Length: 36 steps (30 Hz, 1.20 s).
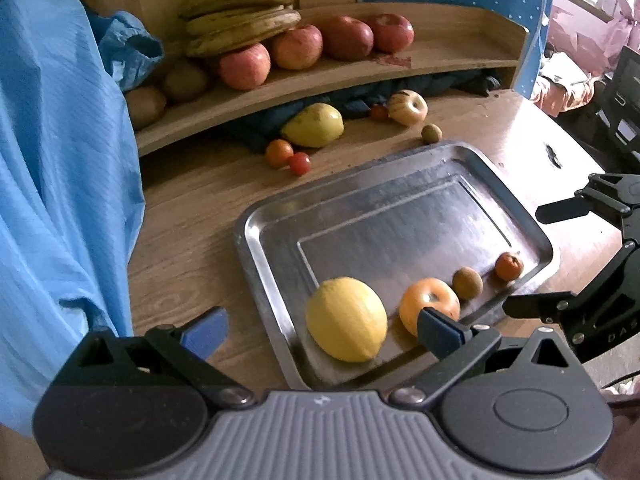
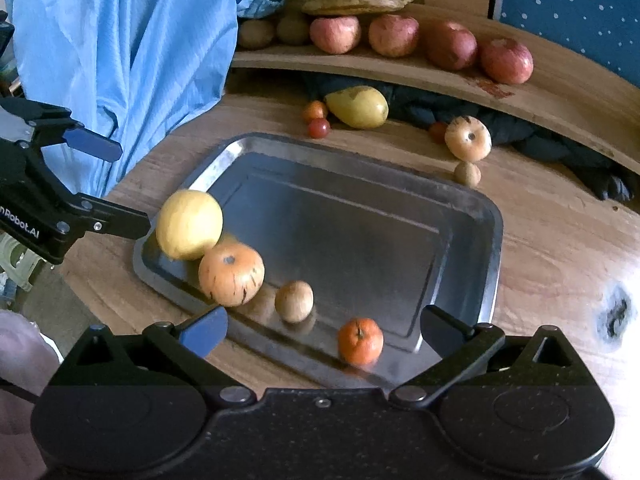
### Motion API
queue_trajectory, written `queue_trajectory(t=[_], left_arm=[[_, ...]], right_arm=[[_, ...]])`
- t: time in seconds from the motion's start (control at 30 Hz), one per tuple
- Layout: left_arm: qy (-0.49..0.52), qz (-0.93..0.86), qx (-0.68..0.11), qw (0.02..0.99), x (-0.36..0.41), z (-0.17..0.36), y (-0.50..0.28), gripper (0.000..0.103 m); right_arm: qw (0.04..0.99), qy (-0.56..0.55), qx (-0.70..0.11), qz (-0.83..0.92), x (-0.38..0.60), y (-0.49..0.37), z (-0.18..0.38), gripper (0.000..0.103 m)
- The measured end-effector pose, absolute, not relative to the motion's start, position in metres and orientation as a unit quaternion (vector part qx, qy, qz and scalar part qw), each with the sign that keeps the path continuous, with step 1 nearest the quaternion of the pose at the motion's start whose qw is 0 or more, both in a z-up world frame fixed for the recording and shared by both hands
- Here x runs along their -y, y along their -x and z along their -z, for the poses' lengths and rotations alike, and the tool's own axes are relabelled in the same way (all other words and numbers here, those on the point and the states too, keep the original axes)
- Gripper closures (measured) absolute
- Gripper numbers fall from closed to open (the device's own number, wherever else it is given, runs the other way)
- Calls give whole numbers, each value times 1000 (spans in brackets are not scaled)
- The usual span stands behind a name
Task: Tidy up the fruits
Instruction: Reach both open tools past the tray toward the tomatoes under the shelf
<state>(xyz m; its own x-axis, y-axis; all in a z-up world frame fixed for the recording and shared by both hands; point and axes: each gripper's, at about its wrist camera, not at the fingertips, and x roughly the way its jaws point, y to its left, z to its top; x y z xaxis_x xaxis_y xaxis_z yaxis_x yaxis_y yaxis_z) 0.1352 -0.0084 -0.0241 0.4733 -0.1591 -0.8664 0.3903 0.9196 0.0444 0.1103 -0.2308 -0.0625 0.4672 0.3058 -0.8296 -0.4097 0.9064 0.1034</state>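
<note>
A steel tray [image 1: 256, 224] [image 2: 492, 240] lies on the wooden table. Along its near edge sit a yellow lemon [image 1: 346, 318] [image 2: 188, 224], an orange-coloured apple [image 1: 428, 304] [image 2: 231, 274], a small brown fruit [image 1: 467, 283] [image 2: 294, 301] and a small tangerine [image 1: 509, 266] [image 2: 360, 340]. My left gripper [image 1: 322, 332] [image 2: 134, 190] stands open over the lemon's end of the tray, its pads off the fruit. My right gripper [image 2: 322, 330] [image 1: 522, 260] is open above the tangerine's end, holding nothing.
Beyond the tray lie a yellow-green pear [image 1: 314, 125], a pale apple [image 1: 408, 107], a small brown fruit [image 1: 431, 134] and small red and orange fruits [image 1: 279, 153]. A wooden shelf [image 1: 460, 60] carries bananas [image 1: 240, 4] and red apples [image 1: 296, 46]. Blue cloth [image 1: 60, 160] hangs on the left.
</note>
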Motion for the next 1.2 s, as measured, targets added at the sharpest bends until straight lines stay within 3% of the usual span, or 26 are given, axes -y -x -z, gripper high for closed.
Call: queue_trajectory(t=[0.53,1.2], left_arm=[[-112,157,-460,867,4,17,-195,0],[-45,133,-500,855,-15,43,-280,0]], right_arm=[[863,69,-461,-196,213,-160,54,1],[864,63,-473,-163,182,-223,66,1]])
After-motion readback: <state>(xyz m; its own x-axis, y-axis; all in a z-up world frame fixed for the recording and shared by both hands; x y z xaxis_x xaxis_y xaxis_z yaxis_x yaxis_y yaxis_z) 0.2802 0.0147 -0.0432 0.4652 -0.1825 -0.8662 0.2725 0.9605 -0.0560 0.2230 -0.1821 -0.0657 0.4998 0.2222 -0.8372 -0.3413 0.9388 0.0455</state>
